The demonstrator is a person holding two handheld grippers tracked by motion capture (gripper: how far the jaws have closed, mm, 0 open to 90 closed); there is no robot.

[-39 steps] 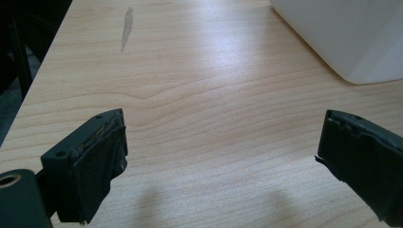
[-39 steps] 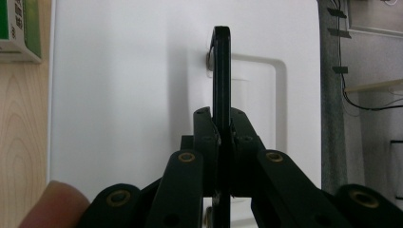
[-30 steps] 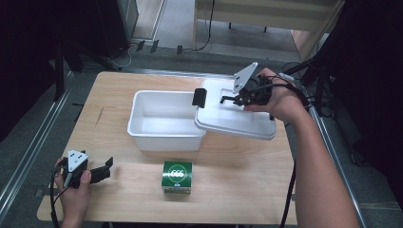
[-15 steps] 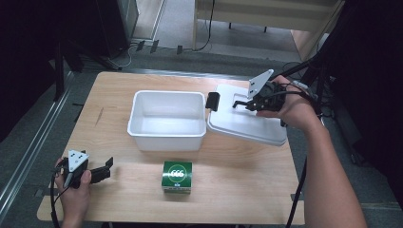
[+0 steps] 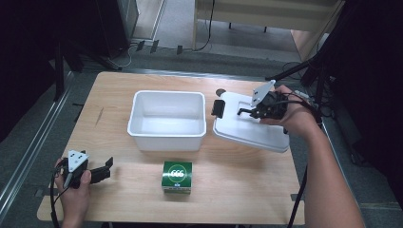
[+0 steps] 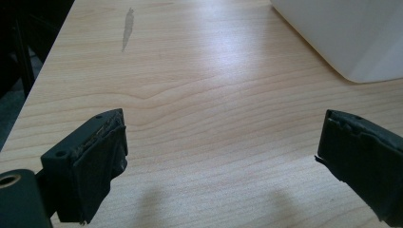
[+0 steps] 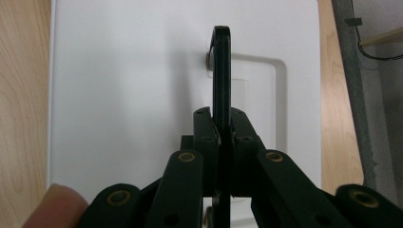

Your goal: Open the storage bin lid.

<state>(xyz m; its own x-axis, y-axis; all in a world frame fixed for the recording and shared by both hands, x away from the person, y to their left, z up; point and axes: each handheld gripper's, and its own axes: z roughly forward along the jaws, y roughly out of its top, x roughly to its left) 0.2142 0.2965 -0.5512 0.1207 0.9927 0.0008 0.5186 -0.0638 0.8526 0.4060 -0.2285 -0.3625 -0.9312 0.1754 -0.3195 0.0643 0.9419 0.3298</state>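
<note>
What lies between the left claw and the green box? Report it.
Bare wooden table separates the left claw from the green box, as the high view shows.

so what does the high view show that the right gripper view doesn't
High view alone: the open white bin, the green box in front of it, the left gripper resting open near the table's left front corner, and the black latch on the lid's edge by the bin.

Right gripper view alone: the jaws clamped on the lid's thin black handle, seen edge-on and upright, and its recessed panel.

Both: the white lid, the right gripper shut on it, and the wooden table.
</note>
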